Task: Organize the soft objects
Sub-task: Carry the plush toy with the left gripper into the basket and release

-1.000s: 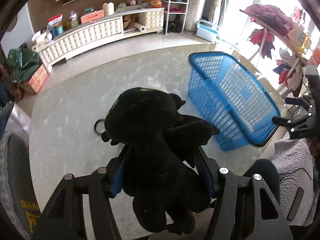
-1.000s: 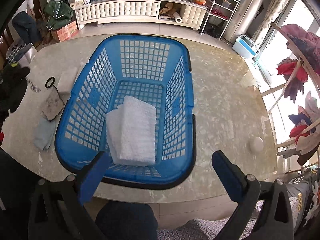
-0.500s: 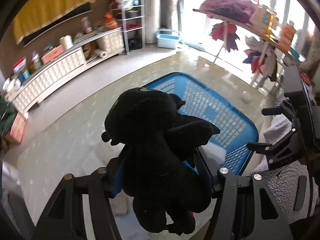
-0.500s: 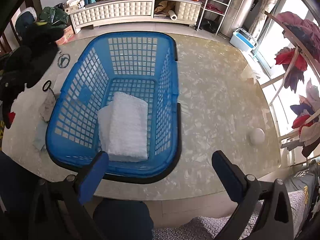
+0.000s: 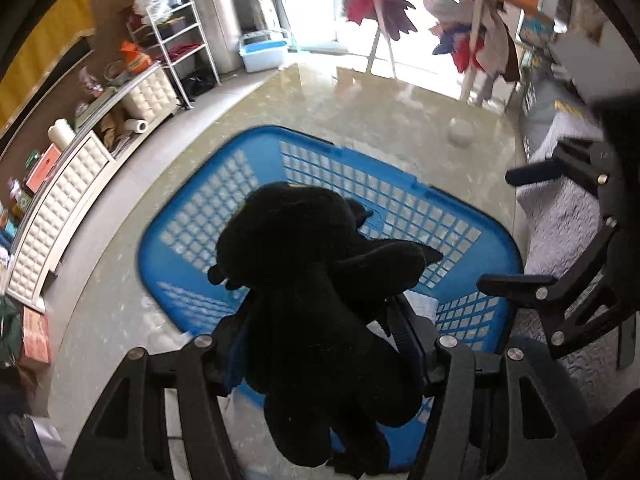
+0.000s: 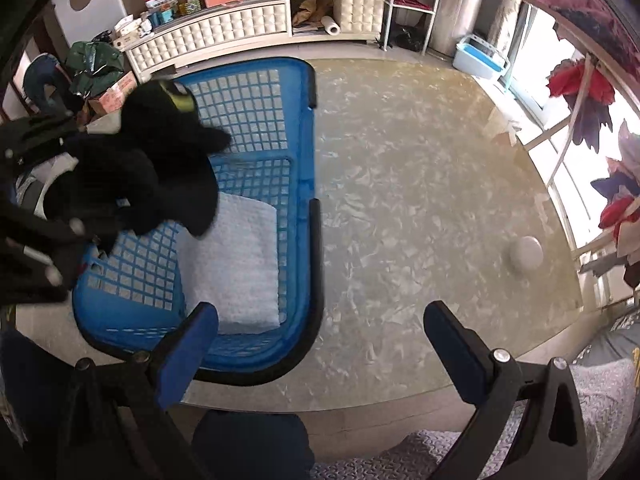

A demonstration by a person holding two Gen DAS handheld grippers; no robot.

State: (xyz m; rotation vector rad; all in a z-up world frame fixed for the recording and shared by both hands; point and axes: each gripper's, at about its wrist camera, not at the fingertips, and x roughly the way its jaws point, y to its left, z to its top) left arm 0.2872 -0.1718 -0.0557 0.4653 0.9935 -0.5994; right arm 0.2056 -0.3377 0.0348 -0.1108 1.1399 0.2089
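Left gripper (image 5: 320, 344): fingers clenched on a black plush (image 5: 316, 292), held above the blue basket (image 5: 192, 216), over its open top. Right gripper (image 6: 320, 344): fingers spread wide, nothing between them, near the basket's rim. Basket stands on the marbled surface (image 6: 420, 200); a white towel (image 6: 236, 264) lies folded inside. Small white ball (image 6: 526, 253) rests well apart.

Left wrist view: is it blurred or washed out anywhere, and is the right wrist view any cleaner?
Left wrist view: the blue plastic lattice basket is motion-smeared and the window blows out; the black plush toy shows no surface detail. Right wrist view: sharper, with glare on the glossy marble table.
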